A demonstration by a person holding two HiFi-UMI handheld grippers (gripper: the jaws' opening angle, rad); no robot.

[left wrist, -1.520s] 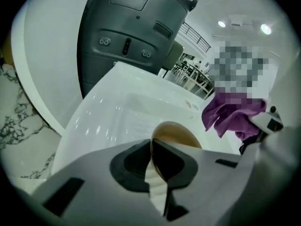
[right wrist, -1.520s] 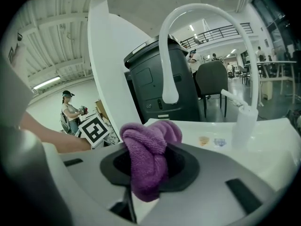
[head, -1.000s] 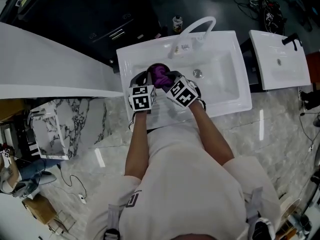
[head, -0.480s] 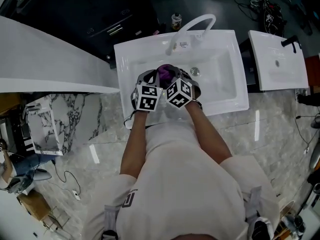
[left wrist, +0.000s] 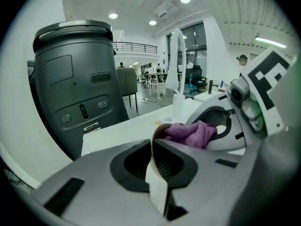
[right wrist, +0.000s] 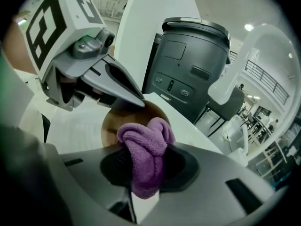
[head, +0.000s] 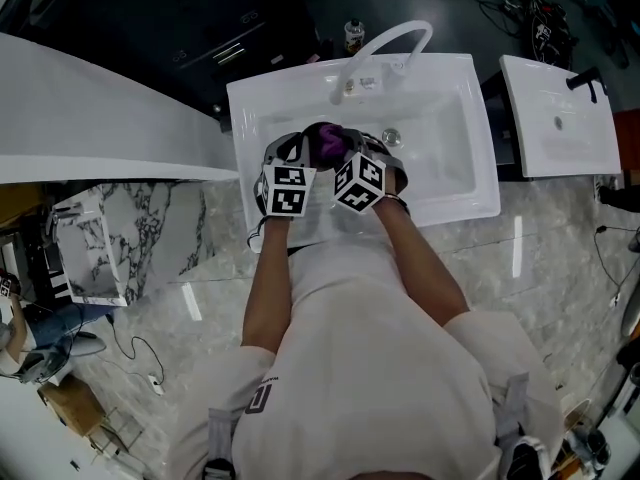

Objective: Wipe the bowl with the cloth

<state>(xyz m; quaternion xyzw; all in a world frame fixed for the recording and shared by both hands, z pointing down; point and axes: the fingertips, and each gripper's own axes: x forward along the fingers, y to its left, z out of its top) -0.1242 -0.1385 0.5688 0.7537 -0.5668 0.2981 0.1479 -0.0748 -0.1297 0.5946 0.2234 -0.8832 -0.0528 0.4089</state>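
Over the white sink (head: 440, 158) my left gripper (head: 293, 153) is shut on the rim of a brown bowl (right wrist: 112, 122), seen edge-on between its jaws as bowl rim (left wrist: 154, 147). My right gripper (head: 345, 150) is shut on a bunched purple cloth (right wrist: 142, 139). The cloth (head: 324, 140) presses against the bowl's inner face. In the left gripper view the cloth (left wrist: 190, 133) sticks out of the right gripper (left wrist: 214, 128) just beyond the bowl. From above, the bowl is mostly hidden by both grippers.
A curved white faucet (head: 388, 46) arches over the back of the sink, with the drain (head: 392, 138) to the right of the grippers. A small bottle (head: 353, 38) stands behind it. A second white basin (head: 555, 118) lies at the right. A dark grey bin (left wrist: 77, 88) stands beyond.
Both grippers keep their hold over the sink. The two marker cubes came close together half a second ago and have moved slightly apart again; the cloth has shifted a little against the bowl.
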